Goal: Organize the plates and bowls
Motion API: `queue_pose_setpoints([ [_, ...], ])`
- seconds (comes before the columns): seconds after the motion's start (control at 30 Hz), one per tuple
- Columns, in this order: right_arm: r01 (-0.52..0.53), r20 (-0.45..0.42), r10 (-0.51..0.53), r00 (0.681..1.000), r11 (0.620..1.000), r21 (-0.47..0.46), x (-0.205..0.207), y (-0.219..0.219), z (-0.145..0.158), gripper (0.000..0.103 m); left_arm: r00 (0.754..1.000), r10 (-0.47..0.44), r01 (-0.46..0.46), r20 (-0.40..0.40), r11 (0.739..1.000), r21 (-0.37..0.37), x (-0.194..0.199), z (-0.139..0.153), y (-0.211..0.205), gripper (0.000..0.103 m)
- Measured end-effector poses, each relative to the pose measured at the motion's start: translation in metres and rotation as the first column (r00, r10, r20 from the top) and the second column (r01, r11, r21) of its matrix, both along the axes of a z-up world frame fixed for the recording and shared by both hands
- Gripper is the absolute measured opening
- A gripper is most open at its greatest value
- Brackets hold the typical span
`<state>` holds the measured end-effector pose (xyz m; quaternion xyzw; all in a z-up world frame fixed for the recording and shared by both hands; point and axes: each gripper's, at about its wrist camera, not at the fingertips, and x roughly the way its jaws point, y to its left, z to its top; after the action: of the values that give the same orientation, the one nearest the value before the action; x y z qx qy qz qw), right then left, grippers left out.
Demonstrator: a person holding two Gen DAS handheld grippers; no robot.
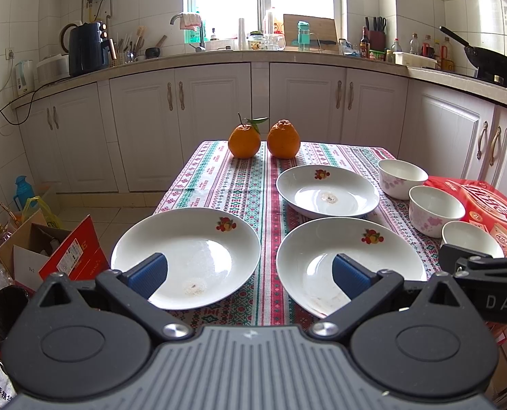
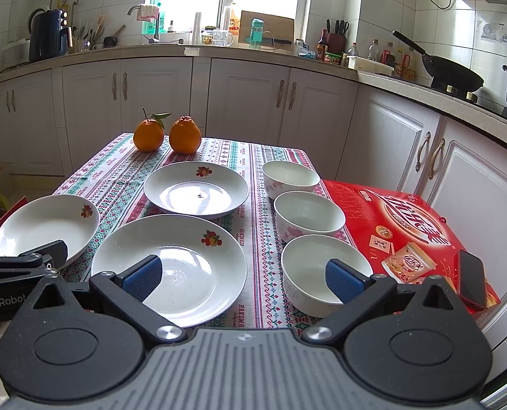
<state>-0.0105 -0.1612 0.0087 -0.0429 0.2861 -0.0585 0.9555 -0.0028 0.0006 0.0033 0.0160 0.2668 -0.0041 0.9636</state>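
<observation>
Three white plates with a fruit print lie on the patterned tablecloth: a near left plate [image 1: 198, 253] [image 2: 41, 225], a near middle plate [image 1: 342, 256] [image 2: 181, 259] and a far plate [image 1: 326, 191] [image 2: 196, 188]. Three white bowls with pink flowers stand in a row at the right: far [image 1: 402, 177] [image 2: 289, 176], middle [image 1: 434, 210] [image 2: 308, 215], near [image 1: 472, 237] [image 2: 318, 270]. My left gripper [image 1: 250, 275] is open and empty, above the table's near edge between the two near plates. My right gripper [image 2: 244, 278] is open and empty, between the near middle plate and the near bowl.
Two oranges [image 1: 263, 140] [image 2: 166, 135] sit at the table's far edge. A red gift box [image 2: 400, 235] with a phone [image 2: 472, 278] on it lies right of the bowls. Cardboard boxes [image 1: 48, 256] stand on the floor at the left. Kitchen cabinets [image 1: 219, 116] lie beyond.
</observation>
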Motion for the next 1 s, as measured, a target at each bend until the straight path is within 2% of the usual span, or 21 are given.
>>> queue_pose_setpoints([
  [0.73,-0.023,-0.016,0.023,1.000,1.000,-0.014,0.010,0.003,0.000,0.103,1.000,-0.013,0.013,-0.014,1.000,-0.009,0.008,-0.004,0.005,0.102],
  [1.0,-0.110,-0.016,0.110,0.994,0.993,-0.029,0.032,0.005,0.006,0.103,0.999,-0.045,0.045,-0.007,0.999,0.010,0.020,-0.006,0.022,0.102],
])
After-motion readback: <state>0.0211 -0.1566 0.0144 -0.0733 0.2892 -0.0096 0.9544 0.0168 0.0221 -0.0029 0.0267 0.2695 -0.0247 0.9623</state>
